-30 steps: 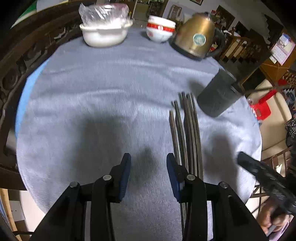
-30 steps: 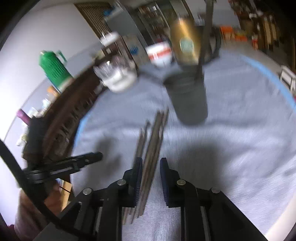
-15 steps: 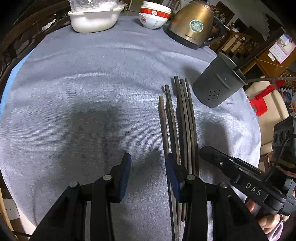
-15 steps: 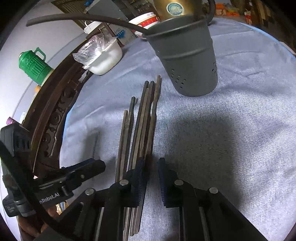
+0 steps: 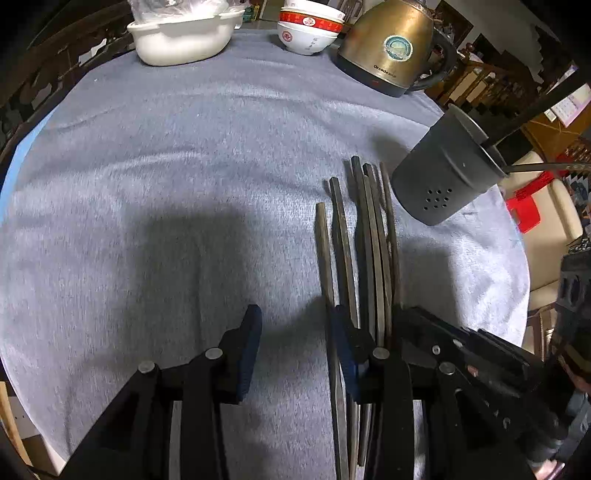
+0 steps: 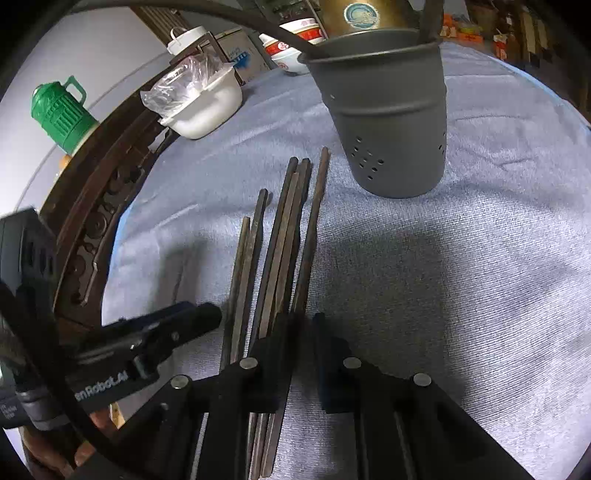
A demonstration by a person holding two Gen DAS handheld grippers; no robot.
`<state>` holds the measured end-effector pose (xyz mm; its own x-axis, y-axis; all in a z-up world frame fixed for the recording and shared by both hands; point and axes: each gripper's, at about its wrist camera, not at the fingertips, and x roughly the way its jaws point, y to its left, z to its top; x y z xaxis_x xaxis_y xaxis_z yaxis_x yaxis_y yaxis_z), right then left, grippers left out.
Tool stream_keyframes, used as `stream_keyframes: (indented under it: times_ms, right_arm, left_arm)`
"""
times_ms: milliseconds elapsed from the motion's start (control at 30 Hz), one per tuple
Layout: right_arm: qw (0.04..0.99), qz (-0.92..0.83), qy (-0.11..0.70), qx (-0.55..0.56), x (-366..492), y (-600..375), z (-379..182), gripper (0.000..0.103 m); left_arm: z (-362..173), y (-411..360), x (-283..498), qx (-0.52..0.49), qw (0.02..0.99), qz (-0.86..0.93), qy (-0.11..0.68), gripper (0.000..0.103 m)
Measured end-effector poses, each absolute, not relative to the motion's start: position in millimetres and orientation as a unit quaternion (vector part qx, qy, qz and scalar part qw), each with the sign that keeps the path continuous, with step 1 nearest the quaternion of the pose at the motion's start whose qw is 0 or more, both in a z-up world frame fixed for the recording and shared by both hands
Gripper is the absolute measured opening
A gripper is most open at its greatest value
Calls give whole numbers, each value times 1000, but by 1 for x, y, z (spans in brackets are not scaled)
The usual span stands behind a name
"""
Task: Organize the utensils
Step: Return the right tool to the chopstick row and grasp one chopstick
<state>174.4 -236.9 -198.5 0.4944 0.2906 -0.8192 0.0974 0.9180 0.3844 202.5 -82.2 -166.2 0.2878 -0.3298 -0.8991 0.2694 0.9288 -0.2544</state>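
Several dark chopsticks [image 5: 364,240] lie side by side on the grey tablecloth; they also show in the right wrist view [image 6: 280,236]. A dark grey perforated utensil holder [image 5: 441,177] stands just beyond their far ends, with utensils in it; the right wrist view shows it [image 6: 388,122] too. My left gripper [image 5: 293,347] is open, low over the cloth, its right finger beside the leftmost chopsticks. My right gripper [image 6: 301,332] is open with a narrow gap, low at the rightmost chopsticks' near part; nothing is clamped between the pads.
A brass electric kettle [image 5: 388,48], stacked red-and-white bowls [image 5: 310,29] and a white dish with a plastic bag [image 5: 184,33] stand at the table's far side. A carved wooden chair back [image 6: 99,206] and a green flask [image 6: 59,110] are at the left.
Both grippers have moved forward and down toward the chopsticks. The right gripper has come closer to the rightmost chopsticks and the holder.
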Motion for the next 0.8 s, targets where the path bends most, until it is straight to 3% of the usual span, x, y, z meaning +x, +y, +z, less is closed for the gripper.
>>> stream_keyframes:
  times_ms: [133, 267, 367, 800]
  right_arm:
    - [839, 53, 509, 184, 173, -237, -198, 13]
    - [832, 54, 521, 183, 167, -243, -197, 13]
    - [826, 58, 529, 183, 162, -245, -197, 13]
    - [813, 59, 551, 176, 121, -256, -196, 11]
  left_arm:
    - [-166, -88, 208, -12, 802, -181, 568, 39]
    - [-168, -88, 210, 14, 808, -173, 563, 18]
    - [-170, -80, 213, 20, 808, -180, 561, 9]
    - [-156, -66, 213, -21, 802, -209, 560, 9]
